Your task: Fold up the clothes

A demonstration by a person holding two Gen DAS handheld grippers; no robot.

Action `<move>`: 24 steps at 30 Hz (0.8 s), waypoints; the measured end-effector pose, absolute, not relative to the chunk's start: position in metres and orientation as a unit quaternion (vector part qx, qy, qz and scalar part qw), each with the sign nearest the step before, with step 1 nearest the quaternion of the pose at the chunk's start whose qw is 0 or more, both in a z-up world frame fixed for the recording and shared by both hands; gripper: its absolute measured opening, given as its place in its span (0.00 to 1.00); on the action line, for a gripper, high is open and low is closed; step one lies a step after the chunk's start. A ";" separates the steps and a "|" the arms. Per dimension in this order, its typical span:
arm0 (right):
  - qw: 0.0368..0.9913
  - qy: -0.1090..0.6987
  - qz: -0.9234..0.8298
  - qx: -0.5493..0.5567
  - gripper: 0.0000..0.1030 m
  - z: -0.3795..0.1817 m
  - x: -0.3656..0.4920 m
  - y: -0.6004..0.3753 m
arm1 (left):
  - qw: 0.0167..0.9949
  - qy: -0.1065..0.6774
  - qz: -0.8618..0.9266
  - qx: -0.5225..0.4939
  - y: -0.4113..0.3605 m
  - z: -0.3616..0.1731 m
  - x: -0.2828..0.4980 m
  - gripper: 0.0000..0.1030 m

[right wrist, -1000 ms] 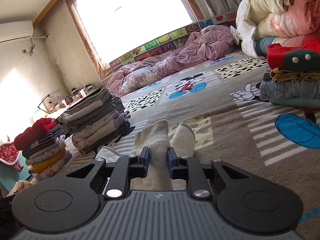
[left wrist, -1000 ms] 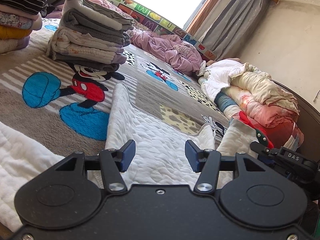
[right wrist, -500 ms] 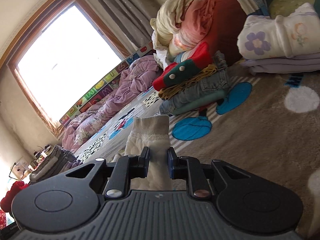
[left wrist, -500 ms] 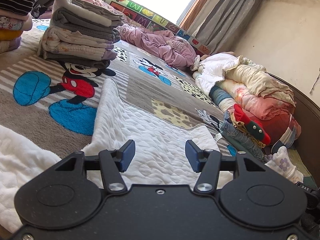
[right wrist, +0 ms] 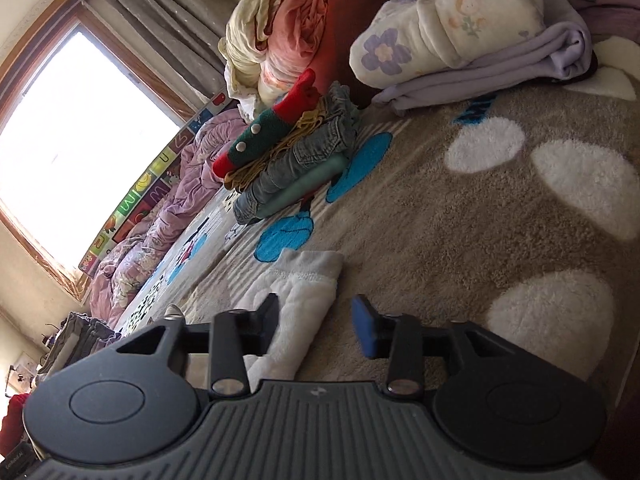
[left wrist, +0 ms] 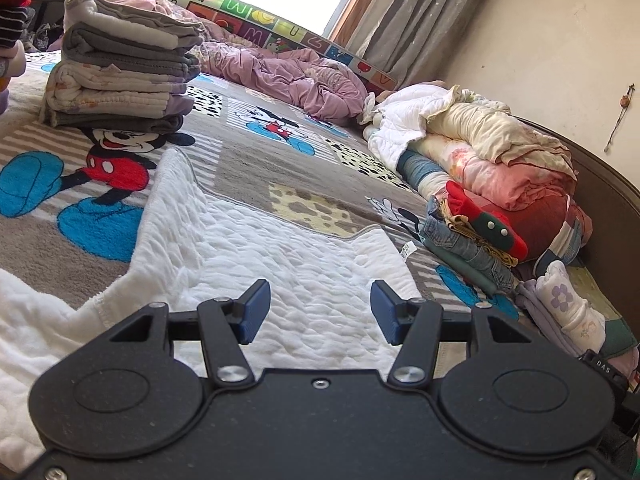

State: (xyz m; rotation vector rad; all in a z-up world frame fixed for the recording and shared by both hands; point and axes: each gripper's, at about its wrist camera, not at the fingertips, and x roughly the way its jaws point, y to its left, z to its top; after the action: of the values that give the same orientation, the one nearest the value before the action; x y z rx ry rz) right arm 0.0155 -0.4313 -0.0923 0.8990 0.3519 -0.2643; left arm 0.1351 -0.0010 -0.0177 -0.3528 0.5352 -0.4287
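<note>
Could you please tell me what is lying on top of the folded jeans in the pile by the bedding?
On the folded jeans lies a tan garment, with a red-and-green knit piece on top. Beneath the jeans a teal item shows only its edge; the rest is covered.

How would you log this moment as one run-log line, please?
left hand-held gripper: open over white garment | right hand-held gripper: open, sleeve on blanket

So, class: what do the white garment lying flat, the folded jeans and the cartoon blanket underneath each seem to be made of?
White garment: probably quilted cotton, matte, going by its puckered stitched pattern. Jeans: denim, faded blue with visible seams. Blanket: plush, fuzzy pile, likely synthetic fleece, though the fibre can't be confirmed.
</note>
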 end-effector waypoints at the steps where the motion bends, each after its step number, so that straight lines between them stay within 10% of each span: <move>1: 0.873 0.166 -0.122 0.441 0.73 -0.095 0.018 -0.431 | 0.928 0.261 -0.211 -0.164 -0.005 -0.018 0.134 0.53; 7: 0.871 0.171 -0.109 0.448 0.65 -0.098 0.049 -0.435 | 0.927 0.264 -0.229 -0.135 -0.022 -0.021 0.130 0.53; 9: 0.867 0.174 -0.096 0.457 0.29 -0.098 0.060 -0.438 | 0.926 0.265 -0.240 -0.126 -0.027 -0.021 0.129 0.53; 12: 0.872 0.150 -0.088 0.458 0.13 -0.089 0.054 -0.434 | 0.925 0.264 -0.254 -0.103 -0.037 -0.021 0.125 0.53; 24: 0.857 0.156 -0.187 0.455 0.12 -0.103 -0.009 -0.441 | 0.916 0.303 -0.263 0.004 -0.065 -0.040 0.125 0.55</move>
State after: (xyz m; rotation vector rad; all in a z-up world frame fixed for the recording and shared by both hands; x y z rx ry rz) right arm -0.0086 -0.4412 -0.1025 0.9553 0.3269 -0.3934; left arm 0.1252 -0.0647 -0.0403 0.0075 0.6233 -0.5411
